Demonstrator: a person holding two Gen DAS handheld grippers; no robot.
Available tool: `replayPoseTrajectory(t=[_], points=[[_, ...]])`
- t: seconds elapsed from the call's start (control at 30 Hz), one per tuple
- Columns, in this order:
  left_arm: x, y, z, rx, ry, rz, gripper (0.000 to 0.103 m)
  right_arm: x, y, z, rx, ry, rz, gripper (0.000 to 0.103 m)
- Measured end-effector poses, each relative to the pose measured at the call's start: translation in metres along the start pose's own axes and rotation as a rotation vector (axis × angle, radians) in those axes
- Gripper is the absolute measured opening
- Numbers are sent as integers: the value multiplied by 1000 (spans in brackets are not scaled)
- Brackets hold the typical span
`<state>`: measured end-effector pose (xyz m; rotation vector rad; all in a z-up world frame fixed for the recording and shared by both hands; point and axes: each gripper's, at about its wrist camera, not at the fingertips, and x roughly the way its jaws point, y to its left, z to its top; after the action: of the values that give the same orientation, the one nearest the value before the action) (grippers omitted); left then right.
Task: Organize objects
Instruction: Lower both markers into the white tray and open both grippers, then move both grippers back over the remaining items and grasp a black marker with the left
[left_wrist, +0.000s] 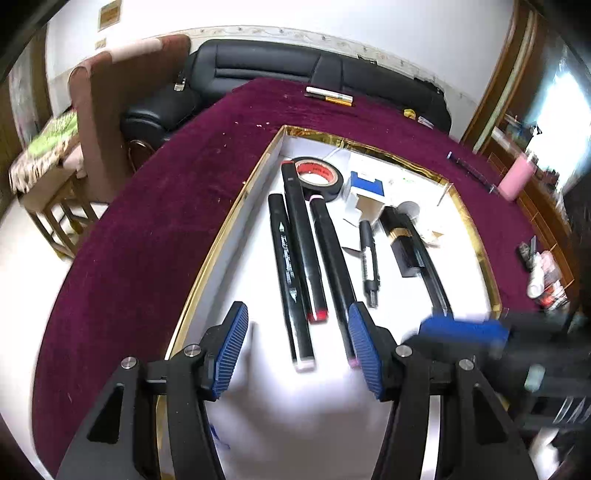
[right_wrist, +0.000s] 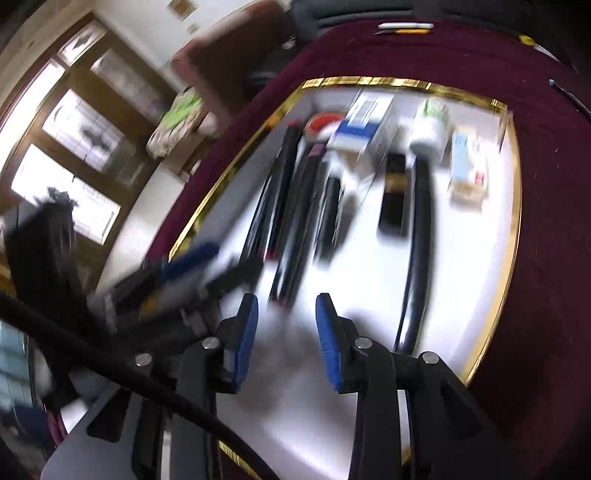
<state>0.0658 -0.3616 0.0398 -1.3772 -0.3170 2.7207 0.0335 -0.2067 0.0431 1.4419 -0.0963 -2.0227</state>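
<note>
A shallow white tray with a shiny gold rim is being carried by a table under a dark red velvet cloth. Three long black marker pens are being kept side by side near the tray's left edge, and a black roll of tape with a red middle is being touched by their far ends. A short black pen, a black lipstick tube with a gold band and a long curved black stick are being kept further right. The left gripper with blue pads is being held spread wide over the marker ends, with nothing pinched. The right gripper is being held spread too, empty, over the tray's near edge.
</note>
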Motion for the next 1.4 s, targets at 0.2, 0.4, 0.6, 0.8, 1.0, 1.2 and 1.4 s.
replayPoseTrajectory(t=[0.2, 0.4, 0.6, 0.8, 1.0, 1.2, 1.4], points=[[-41, 35, -18, -226, -96, -91, 50, 11, 27, -27, -174, 39, -68, 34], [-83, 17, -16, -203, -195, -122, 50, -2, 15, -45, -191, 89, 8, 36], [-84, -45, 6, -66, -206, -207, 50, -70, -29, -62, -131, -93, 112, 35], [-51, -155, 23, 147, -105, -327, 50, -156, -148, -104, 82, -264, -16, 39], [9, -284, 33, 373, 28, -387, 50, -221, -251, -161, 385, -401, -64, 39], [67, -372, 36, 523, 111, -389, 50, -249, -291, -166, 491, -498, -89, 41], [101, -420, 43, 617, 137, -398, 50, -261, -318, -179, 527, -539, -68, 43]])
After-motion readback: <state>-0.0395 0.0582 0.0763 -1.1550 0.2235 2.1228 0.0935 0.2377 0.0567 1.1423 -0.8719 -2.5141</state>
